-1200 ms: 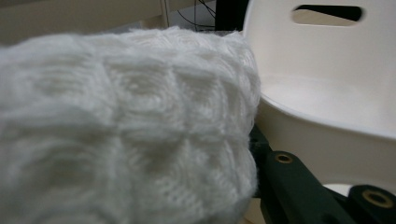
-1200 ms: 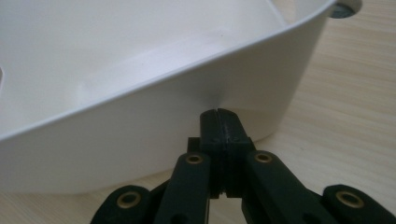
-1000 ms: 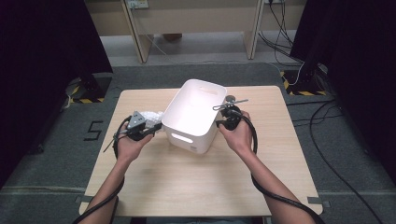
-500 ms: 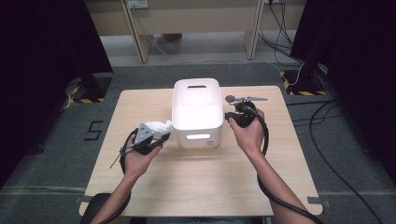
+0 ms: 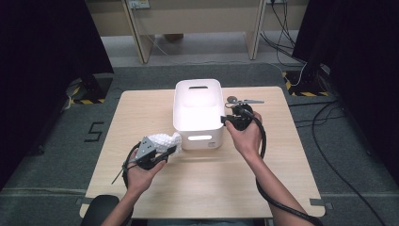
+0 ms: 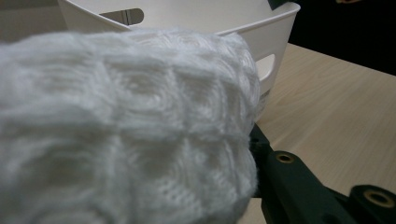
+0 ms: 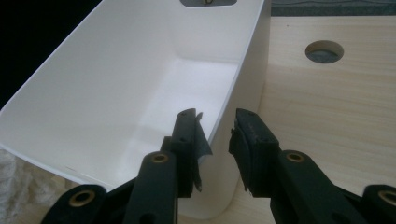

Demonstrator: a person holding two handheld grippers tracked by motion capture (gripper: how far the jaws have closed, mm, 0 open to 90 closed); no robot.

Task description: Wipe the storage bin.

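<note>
The left gripper squeezes a white cloth beside the bin. The right gripper, jaws just opening, straddles the rim, not pressing. The cloth is not in yet.

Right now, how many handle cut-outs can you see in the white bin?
2. One handle cut-out sits in the white bin's far end wall; the other handle cut-out is in its near end wall, facing the person. The long side walls show none.

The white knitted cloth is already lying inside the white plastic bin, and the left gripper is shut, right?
Not inside. The white knitted cloth is clamped in the shut left gripper, outside the white plastic bin, beside its near corner. The high view shows it.
</note>
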